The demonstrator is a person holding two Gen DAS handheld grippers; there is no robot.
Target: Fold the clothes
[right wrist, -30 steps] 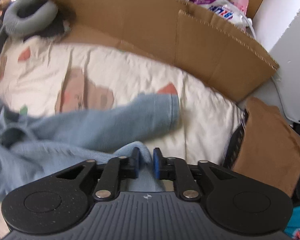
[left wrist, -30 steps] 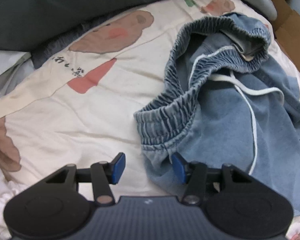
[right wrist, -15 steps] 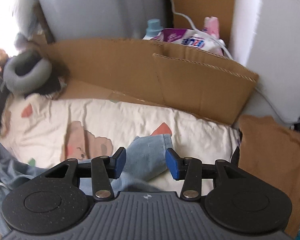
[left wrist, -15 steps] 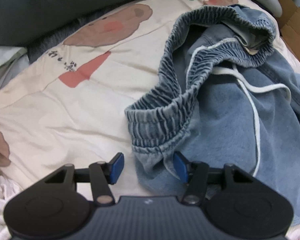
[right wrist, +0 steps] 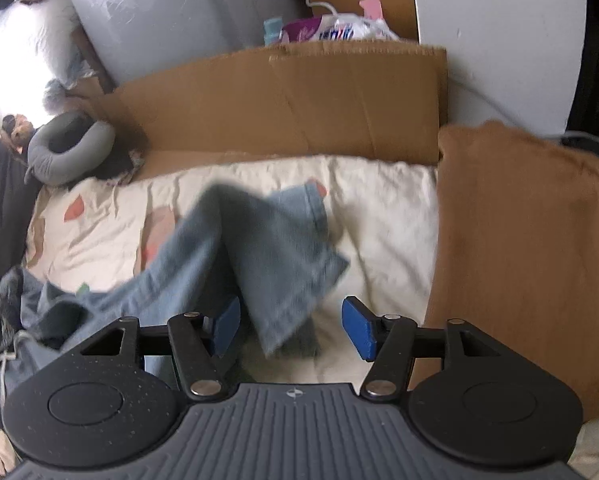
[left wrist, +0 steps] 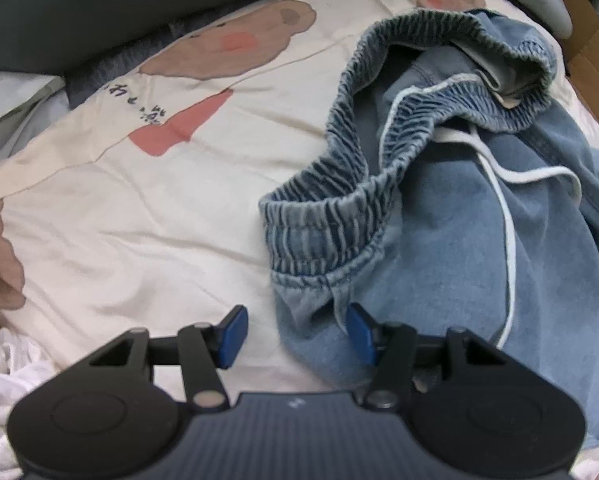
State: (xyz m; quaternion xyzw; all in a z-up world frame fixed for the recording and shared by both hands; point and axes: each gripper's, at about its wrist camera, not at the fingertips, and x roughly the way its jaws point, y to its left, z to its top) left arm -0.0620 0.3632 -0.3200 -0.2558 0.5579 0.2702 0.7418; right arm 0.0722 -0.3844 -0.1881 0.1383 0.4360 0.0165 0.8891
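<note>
Claws open over crumpled denim pants

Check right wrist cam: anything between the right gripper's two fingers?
Yes. In the right wrist view the hem end of a jeans leg lies between the right gripper fingers, which have just been opening; neither touches it.

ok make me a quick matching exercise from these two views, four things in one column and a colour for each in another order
Things:
1. drawstring
2. neck pillow
3. jeans
4. folded garment at the right edge

Colours:
A. grey
B. brown
C. white
D. blue

Pairs: 1-C, 2-A, 3-D, 4-B
</note>
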